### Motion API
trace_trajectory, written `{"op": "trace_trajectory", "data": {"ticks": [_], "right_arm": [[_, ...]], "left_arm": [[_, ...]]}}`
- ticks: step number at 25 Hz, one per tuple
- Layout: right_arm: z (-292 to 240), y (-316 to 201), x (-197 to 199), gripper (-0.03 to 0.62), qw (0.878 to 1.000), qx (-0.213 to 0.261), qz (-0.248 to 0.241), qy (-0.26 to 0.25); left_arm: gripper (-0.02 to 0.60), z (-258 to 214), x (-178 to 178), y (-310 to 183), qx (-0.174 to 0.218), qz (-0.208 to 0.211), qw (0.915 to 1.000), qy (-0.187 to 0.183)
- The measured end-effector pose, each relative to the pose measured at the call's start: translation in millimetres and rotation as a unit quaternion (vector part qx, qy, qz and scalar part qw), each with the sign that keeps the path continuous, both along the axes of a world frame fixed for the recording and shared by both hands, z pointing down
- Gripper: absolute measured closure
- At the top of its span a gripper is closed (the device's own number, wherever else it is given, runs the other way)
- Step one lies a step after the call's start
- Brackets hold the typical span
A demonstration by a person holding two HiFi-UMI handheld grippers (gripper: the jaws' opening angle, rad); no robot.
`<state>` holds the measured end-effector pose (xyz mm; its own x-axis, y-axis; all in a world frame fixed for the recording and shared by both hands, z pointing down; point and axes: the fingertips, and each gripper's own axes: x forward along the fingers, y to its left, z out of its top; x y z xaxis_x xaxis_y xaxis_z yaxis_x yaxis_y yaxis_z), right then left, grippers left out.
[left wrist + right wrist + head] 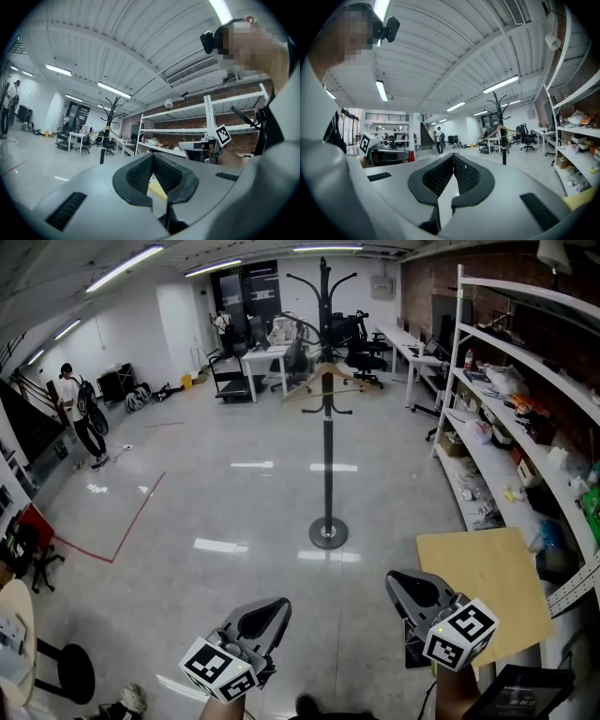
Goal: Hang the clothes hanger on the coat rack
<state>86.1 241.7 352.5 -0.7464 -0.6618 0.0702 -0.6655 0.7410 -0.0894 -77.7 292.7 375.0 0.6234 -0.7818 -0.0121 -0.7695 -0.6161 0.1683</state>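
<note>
Nearest in the head view, the grey left gripper (272, 613) and right gripper (401, 585) sit low, the wooden hanger (323, 374) hung on the black coat rack (327, 465) across the glossy floor (234, 512), while the left gripper view shows ribbed black fingers (139, 174) pressed together on nothing, and the right gripper view likewise.

coat rack (327, 442) black, pole and round base alike. clothes hanger (324, 381) pale wood. floor (216, 502) glossy light grey, crossed by a thin red line (131, 519). left tongs (280, 604) and right tongs (394, 579): grey bodies, black ribbed pads (140, 174). marker cubes (217, 669) white with black squares. worktop (487, 582) tan. shelving (511, 348) white, against a red-brown brick wall (436, 273).
</note>
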Motion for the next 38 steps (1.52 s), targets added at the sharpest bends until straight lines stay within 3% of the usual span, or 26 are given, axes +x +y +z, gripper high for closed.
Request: {"op": "trace_trajectory", "data": {"ticks": [7,14,21,27,38], "right_arm": [[1,34,56,0.586,0.999,0.031,0.000,0.038],[1,53,108,0.586,0.999,0.019,0.027,-0.007],[-16,72,92,0.588,0.999,0.037,0.040,-0.003],[-19,86,70,0.588,0.998,0.047,0.048,0.013],[-23,106,65,0.588,0.998,0.045,0.050,0.001]], "left_arm": [[0.581,2,50,29,-0.011,-0.020,0.9997,0.000],[0.581,11,89,58,-0.017,-0.018,0.9994,-0.024],[0.581,-8,71,79,0.001,-0.010,0.9996,-0.026],[0.581,-13,43,92,0.012,-0.031,0.9990,-0.031],[0.581,-15,40,105,0.015,-0.029,0.9993,-0.019]]}}
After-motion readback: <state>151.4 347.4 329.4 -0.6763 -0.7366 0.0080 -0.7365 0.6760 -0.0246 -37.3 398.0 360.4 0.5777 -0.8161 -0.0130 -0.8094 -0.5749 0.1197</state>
